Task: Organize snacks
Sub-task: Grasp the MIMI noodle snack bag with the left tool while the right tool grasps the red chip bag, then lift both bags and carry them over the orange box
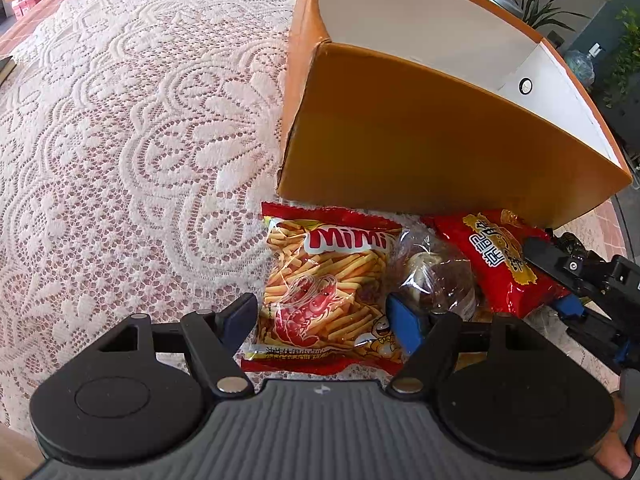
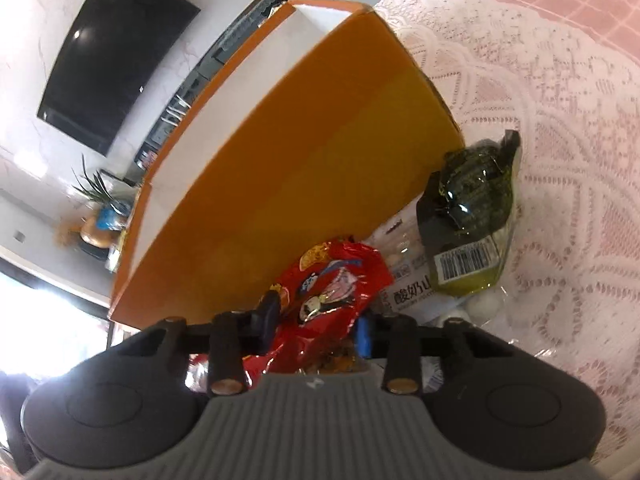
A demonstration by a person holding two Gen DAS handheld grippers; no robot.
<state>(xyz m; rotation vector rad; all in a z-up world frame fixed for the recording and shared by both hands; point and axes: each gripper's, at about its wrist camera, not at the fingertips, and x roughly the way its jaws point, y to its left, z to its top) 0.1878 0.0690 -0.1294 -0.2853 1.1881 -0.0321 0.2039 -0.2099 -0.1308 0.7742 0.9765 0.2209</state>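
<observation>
A Mimi shrimp-stick packet (image 1: 326,288) lies on the lace cloth in front of an open orange box (image 1: 440,136). My left gripper (image 1: 322,320) is open, its fingers either side of that packet, just above it. Next to it lie a clear-wrapped brown snack (image 1: 436,280) and a red packet (image 1: 500,260). My right gripper (image 2: 316,320) holds the red packet (image 2: 328,292) between its fingers; it also shows in the left wrist view (image 1: 560,280). A dark green seaweed packet (image 2: 468,208) and a white yogurt-snack bag (image 2: 408,276) lie beside the box (image 2: 300,160).
The lace tablecloth (image 1: 120,140) spreads wide to the left of the box. The box's white inside (image 1: 420,20) is open at the top. A wall TV (image 2: 116,48) and a potted plant (image 2: 100,188) stand beyond the table.
</observation>
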